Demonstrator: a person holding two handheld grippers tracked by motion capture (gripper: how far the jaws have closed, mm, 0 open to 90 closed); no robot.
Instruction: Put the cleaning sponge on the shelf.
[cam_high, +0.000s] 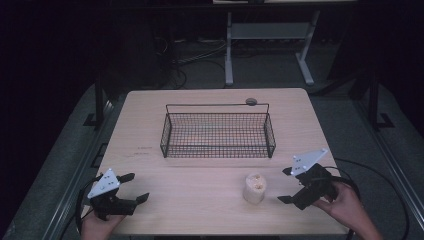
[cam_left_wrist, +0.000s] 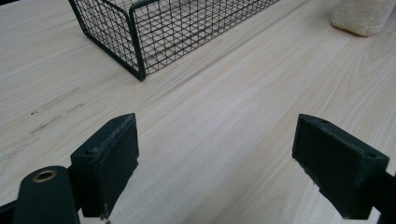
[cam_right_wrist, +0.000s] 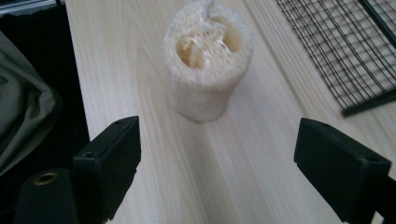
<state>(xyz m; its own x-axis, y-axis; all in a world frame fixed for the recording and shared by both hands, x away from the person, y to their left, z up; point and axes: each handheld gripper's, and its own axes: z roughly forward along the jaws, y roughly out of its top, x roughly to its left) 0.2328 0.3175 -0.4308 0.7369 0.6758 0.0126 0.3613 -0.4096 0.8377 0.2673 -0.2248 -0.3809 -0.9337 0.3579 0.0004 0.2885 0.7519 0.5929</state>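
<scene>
Right tool (cam_high: 288, 185) wide open and empty, loofah (cam_high: 254, 188) upright just beyond its jaws.

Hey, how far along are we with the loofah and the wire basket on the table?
Nothing looks done yet: the wire basket holds nothing, and the loofah stands upright on the table in front of it. Nothing is in hand either; the right hand-held gripper is open beside the loofah, facing it, and the left hand-held gripper is open over bare wood. Probably left: grasping the loofah and placing it in the basket.
</scene>
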